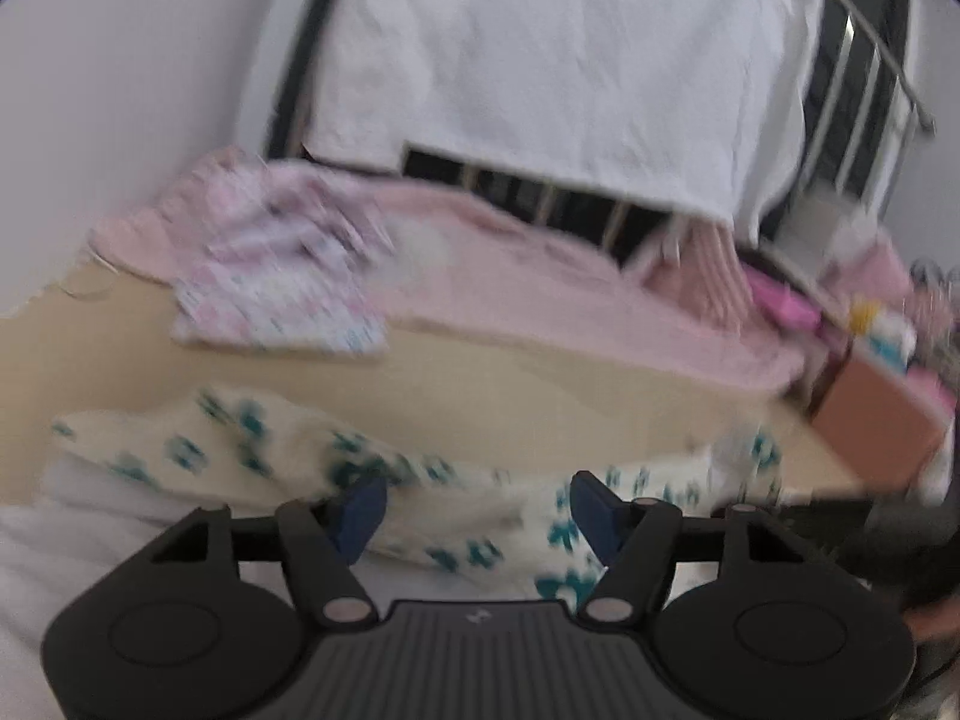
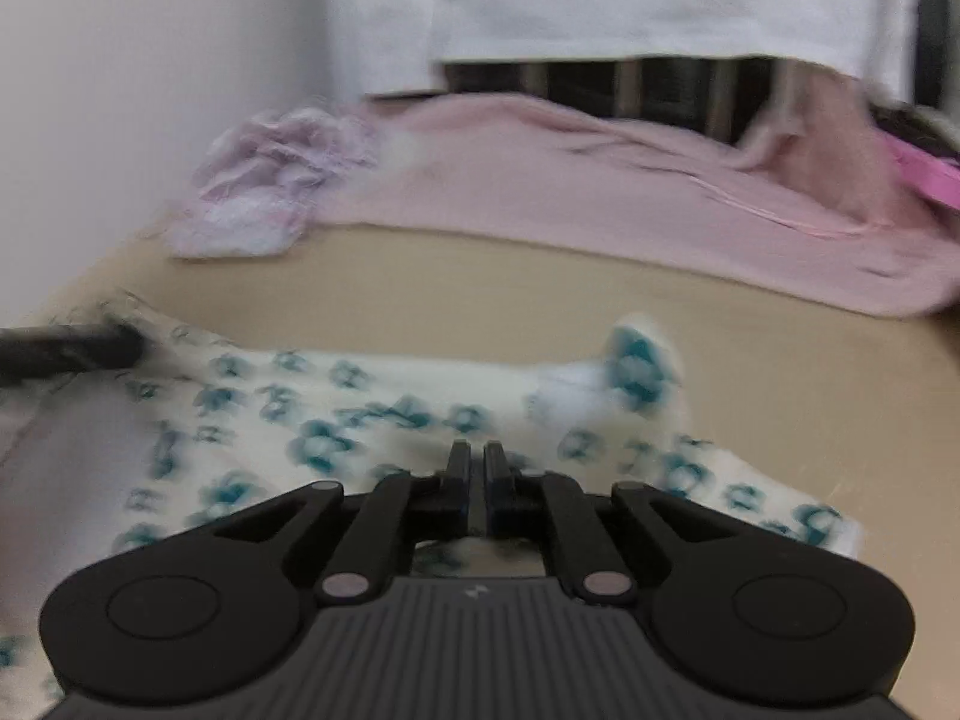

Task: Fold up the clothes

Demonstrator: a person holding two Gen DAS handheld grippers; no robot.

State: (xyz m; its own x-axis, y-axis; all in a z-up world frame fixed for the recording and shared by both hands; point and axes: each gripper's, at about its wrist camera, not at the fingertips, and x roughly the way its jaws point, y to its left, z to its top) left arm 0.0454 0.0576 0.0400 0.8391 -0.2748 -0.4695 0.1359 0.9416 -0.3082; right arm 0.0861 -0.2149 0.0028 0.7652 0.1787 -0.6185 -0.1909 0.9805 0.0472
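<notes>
In the left wrist view, the left gripper (image 1: 477, 513) has its blue-tipped fingers (image 1: 360, 510) spread wide, and between and under them lies the cream garment with teal print (image 1: 252, 450). Nothing is pinched between them. The garment stretches in a rumpled band across the near edge of a tan surface (image 1: 540, 384), which cannot be told for sure as a table or a bed. Farther back on that surface lies a folded pink-and-white patterned cloth (image 1: 282, 294), just beside a broad pink blanket (image 1: 540, 282) that runs off to the right. Behind them a white sheet (image 1: 570, 60) hangs over a metal railing (image 1: 864, 78). A brown box (image 1: 876, 414) stands at the right edge. The whole view is blurred.

In the right wrist view, the right gripper (image 2: 477, 474) has its fingers pressed nearly together, with only a narrow slit between them; whether a fold of fabric is caught there cannot be told. The cream garment with teal print (image 2: 336, 414) lies directly beneath and ahead of it on the tan surface (image 2: 480, 288), one corner (image 2: 636, 360) raised. A dark blurred shape (image 2: 66, 351) touches the garment's left end. A crumpled lilac cloth (image 2: 270, 192) and the pink blanket (image 2: 630, 192) lie beyond.
</notes>
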